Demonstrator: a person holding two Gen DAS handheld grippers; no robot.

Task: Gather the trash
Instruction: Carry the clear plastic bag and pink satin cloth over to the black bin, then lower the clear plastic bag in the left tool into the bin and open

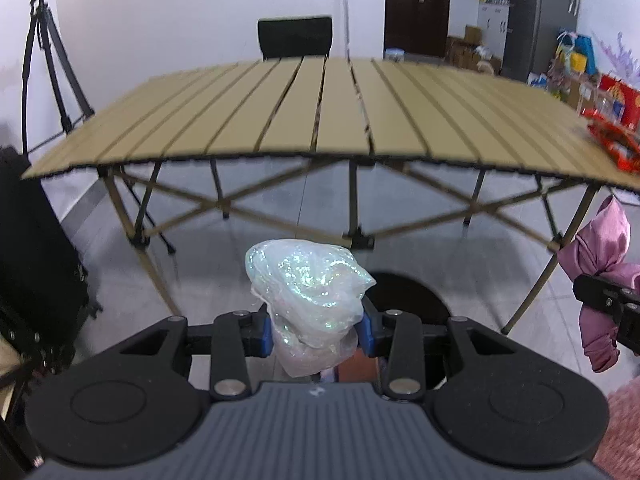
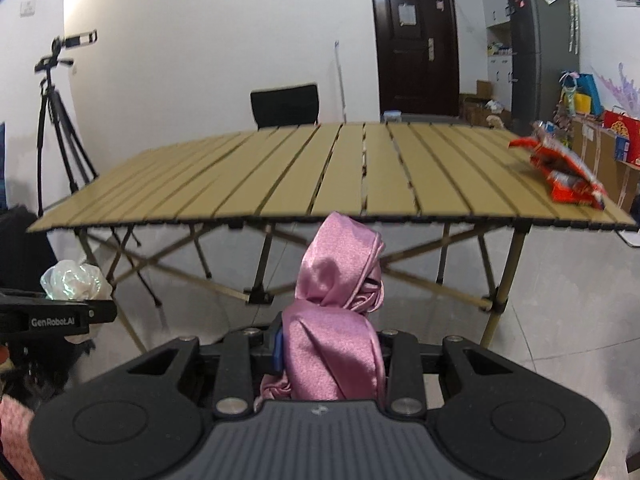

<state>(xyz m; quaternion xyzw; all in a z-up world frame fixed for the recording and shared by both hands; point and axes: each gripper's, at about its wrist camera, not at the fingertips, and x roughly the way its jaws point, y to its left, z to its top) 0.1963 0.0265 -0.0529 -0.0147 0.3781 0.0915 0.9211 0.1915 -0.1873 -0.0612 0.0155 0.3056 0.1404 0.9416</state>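
Note:
My left gripper (image 1: 318,334) is shut on a crumpled wad of shiny clear plastic wrap (image 1: 308,288), which bulges up between the blue pads. In the right wrist view the same plastic wrap (image 2: 74,282) shows at the far left above the left gripper's black body. My right gripper (image 2: 328,348) is shut on a bunched pink satin cloth (image 2: 336,292); in the left wrist view the pink cloth (image 1: 600,256) hangs at the right edge. Both are held in front of and below the near edge of the tan slatted table (image 2: 280,176). A red snack wrapper (image 2: 560,168) lies on the table's right end.
A dark round bin opening (image 1: 404,296) sits on the floor just past the left gripper. A black chair (image 2: 285,104) stands behind the table, a tripod (image 2: 56,128) at left. Boxes and bags (image 2: 592,136) line the right wall by a grey fridge (image 2: 540,40).

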